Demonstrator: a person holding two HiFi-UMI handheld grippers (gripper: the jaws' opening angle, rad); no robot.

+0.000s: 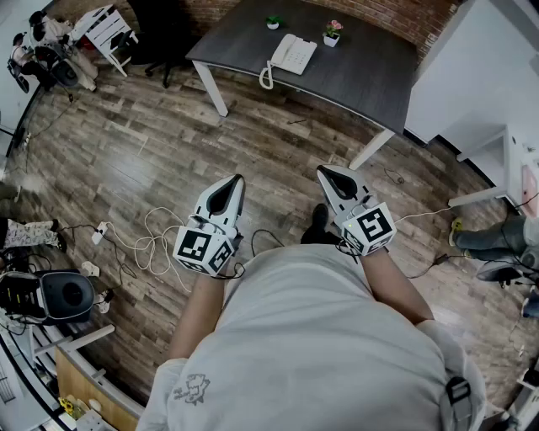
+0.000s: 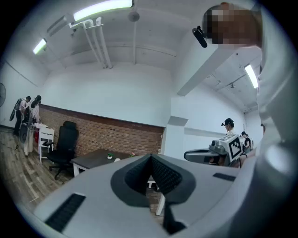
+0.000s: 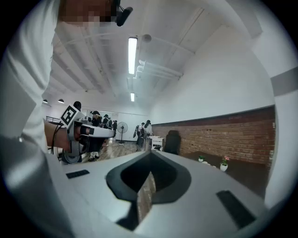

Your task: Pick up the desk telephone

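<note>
The white desk telephone (image 1: 292,54) lies on the dark grey desk (image 1: 362,76) at the far end of the room, its coiled cord (image 1: 266,77) hanging toward the desk's near edge. My left gripper (image 1: 237,180) and right gripper (image 1: 322,172) are held level in front of my body over the wooden floor, well short of the desk. The jaws of both are closed together with nothing between them. In the left gripper view the left gripper (image 2: 151,156) points toward the desk (image 2: 95,159). The right gripper (image 3: 150,153) points along the brick wall.
Two small potted plants (image 1: 333,32) (image 1: 273,22) stand behind the telephone. A black office chair (image 1: 160,38) is left of the desk, a white cabinet (image 1: 480,67) right of it. Cables (image 1: 152,246) trail on the floor at left. A person's legs (image 1: 493,240) show at right.
</note>
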